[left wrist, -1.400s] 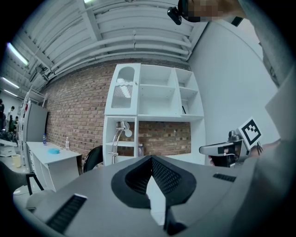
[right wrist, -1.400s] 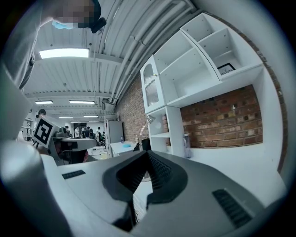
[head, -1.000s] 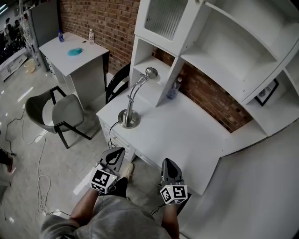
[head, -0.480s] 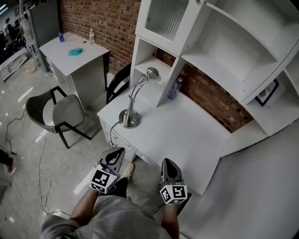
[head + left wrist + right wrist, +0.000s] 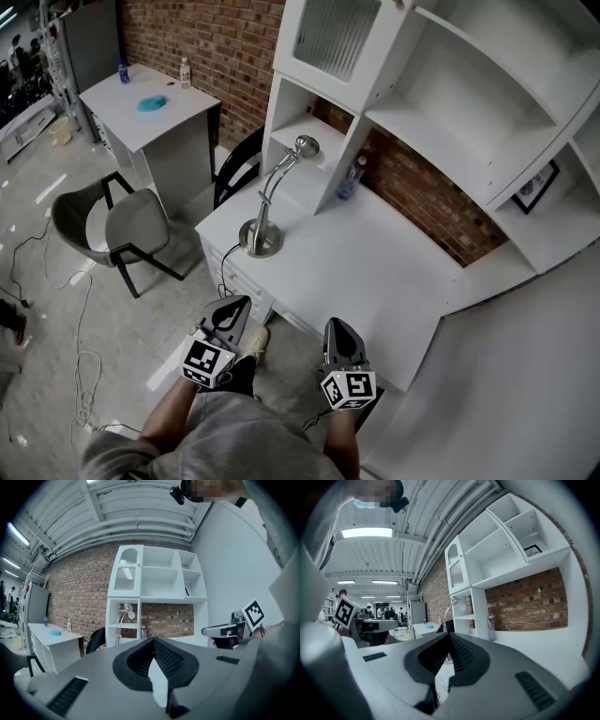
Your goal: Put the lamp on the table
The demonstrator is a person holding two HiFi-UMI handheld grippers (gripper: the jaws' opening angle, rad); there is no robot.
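A silver gooseneck lamp (image 5: 262,208) stands upright on the white desk (image 5: 375,272), near its left end, round base down. The left gripper view shows the lamp (image 5: 121,620) far ahead. Its head (image 5: 454,601) peeks over the jaws in the right gripper view. My left gripper (image 5: 234,311) hangs below the desk's front edge, jaws shut and empty. My right gripper (image 5: 339,330) sits beside it at the desk's front edge, also shut on nothing. Both are well short of the lamp.
A white shelf unit (image 5: 441,103) rises over the desk against a brick wall. A bottle (image 5: 349,178) stands by the shelf post. A black chair (image 5: 234,169), a grey chair (image 5: 117,225) and a second white table (image 5: 150,108) lie to the left. Cables (image 5: 84,366) trail on the floor.
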